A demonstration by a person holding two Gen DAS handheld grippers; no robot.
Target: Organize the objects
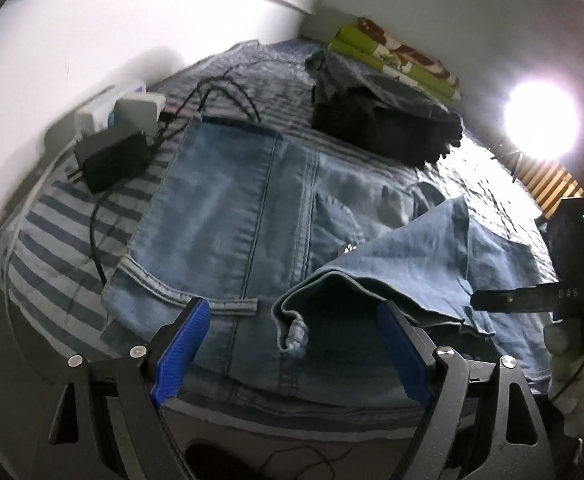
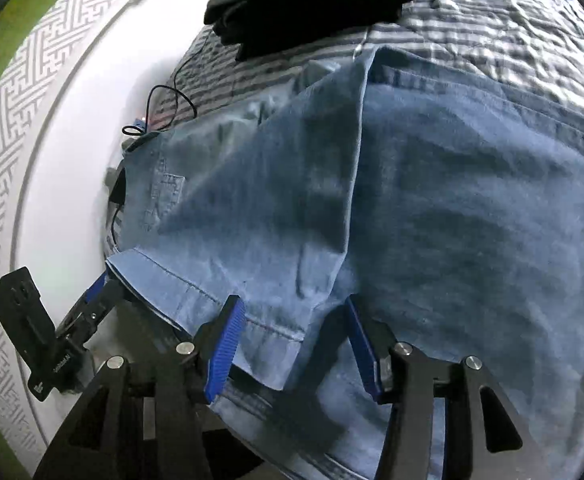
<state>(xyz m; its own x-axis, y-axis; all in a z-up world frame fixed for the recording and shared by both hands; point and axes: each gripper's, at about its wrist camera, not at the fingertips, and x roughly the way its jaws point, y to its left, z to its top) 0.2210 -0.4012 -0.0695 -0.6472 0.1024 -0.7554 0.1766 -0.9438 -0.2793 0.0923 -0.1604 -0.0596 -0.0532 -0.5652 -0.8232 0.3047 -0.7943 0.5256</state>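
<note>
Jeans (image 1: 235, 216) lay spread on a bed covered by a blue-and-white striped sheet (image 1: 55, 240), set against a white wall (image 1: 71, 40) with a grey maze-pattern border (image 2: 23, 92) visible in the right wrist view. A bright lamp (image 1: 540, 120) glared at 2 o'clock in the left wrist view, with wooden slats (image 1: 552, 184) just below it. No containers showed. At 12 o'clock on the bed sat a stack of dark folded clothes (image 1: 388, 120), and behind it a green floral folded blanket (image 1: 396, 56) against the far wall. At 10 o'clock, near the wall, a black power adapter (image 1: 111, 160) lay beside a white charger (image 1: 139, 110) and a white power strip (image 1: 91, 116), with black cables (image 1: 219, 92) trailing over the sheet. The jeans' long axis ran roughly from 6 to 12 o'clock in the left wrist view, hem end far, one leg (image 1: 424, 264) folded back over toward 3 o'clock with its cuff (image 1: 292, 320) lying between the left gripper (image 1: 292, 332) fingers. Left gripper jaws stood wide apart, holding nothing, blue pads (image 1: 183, 352) either side of the denim. Right gripper (image 2: 292, 332) jaws were also apart, straddling a folded denim edge (image 2: 267, 332) without clamping it; its body (image 1: 572, 248) showed at 3 o'clock in the left view.
</note>
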